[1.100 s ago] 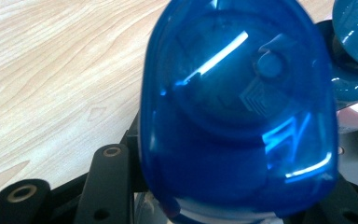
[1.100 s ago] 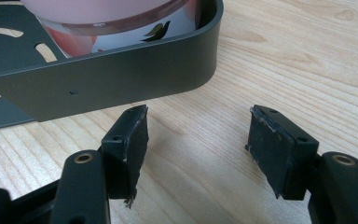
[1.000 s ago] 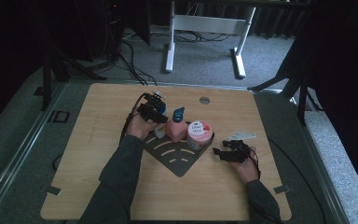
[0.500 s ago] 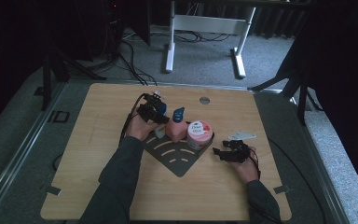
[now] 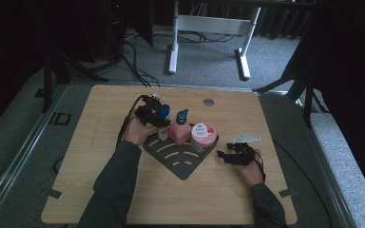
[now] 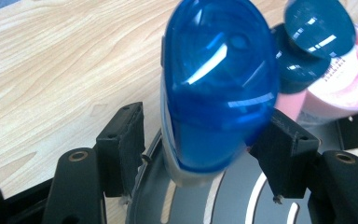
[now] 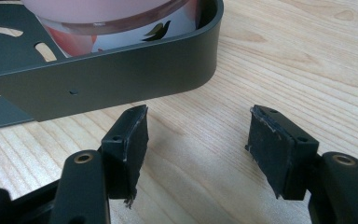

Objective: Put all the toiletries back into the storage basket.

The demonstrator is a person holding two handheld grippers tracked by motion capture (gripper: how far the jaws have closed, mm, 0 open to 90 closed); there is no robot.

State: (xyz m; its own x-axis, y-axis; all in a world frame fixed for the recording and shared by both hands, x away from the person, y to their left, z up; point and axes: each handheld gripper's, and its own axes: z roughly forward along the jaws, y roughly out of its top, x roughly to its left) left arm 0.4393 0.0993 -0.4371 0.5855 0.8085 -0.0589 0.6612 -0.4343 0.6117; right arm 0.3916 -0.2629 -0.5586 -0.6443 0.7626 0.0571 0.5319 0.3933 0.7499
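My left tongs [image 6: 200,140] have just been opening around the blue-capped bottle [image 6: 216,84], now standing released in the dark tray [image 5: 183,161] at frame centre — delivery apparently done; right tongs [image 7: 198,149] gape empty.

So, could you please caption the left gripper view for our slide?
Left gripper jaws, just opening, flank a blue-capped bottle standing in the dark tray.

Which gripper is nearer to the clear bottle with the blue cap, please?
The left gripper: its jaws, just opening, straddle the clear bottle with the blue cap, one pad clearly apart. The right gripper rests on the wooden table beyond the dark tray's far corner.
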